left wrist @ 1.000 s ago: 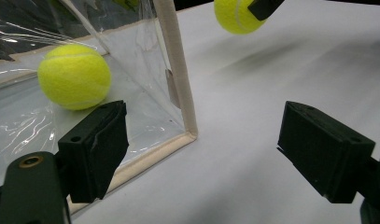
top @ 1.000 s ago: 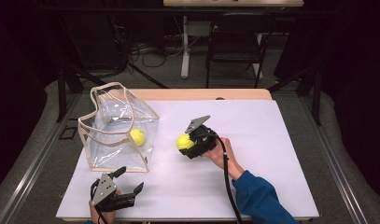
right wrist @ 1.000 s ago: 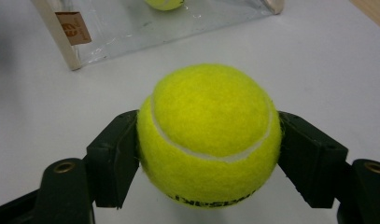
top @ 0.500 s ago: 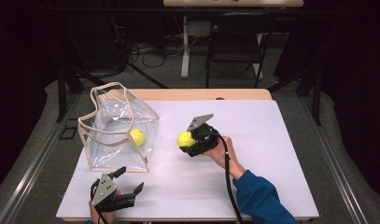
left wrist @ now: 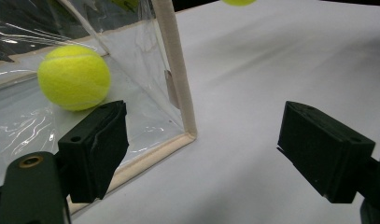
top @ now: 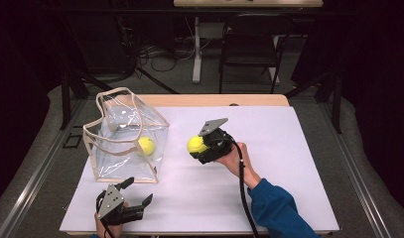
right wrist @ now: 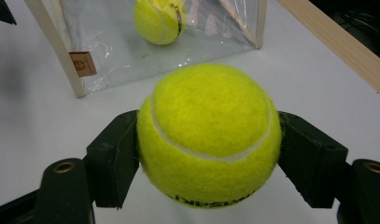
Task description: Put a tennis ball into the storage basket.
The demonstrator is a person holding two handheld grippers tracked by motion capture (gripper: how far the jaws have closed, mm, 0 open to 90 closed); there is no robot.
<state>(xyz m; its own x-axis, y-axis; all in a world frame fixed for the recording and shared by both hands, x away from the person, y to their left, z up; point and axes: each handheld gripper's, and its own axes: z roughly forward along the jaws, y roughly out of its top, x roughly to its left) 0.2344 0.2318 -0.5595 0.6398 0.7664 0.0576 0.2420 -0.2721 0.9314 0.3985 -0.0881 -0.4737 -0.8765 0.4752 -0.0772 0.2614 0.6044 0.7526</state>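
Right tongs (right wrist: pixel 208 154) clamped on a tennis ball (right wrist: pixel 208 135), held above the desk (top: pixel 289 148). Left tongs (left wrist: pixel 201 149) apart, empty. Just ahead of them: clear bag (top: pixel 125 136) with second ball (left wrist: pixel 74 77) inside.

High view looks down; both tool cameras closely share the clear bag (top: pixel 126 141).

Bag (top: pixel 125 136) on surface (top: pixel 289 163), left side; one ball (top: pixel 146 145) inside it; second ball (top: pixel 196 144) right of bag, in right claw (top: pixel 202 148); left claw (top: pixel 135 196) before bag.
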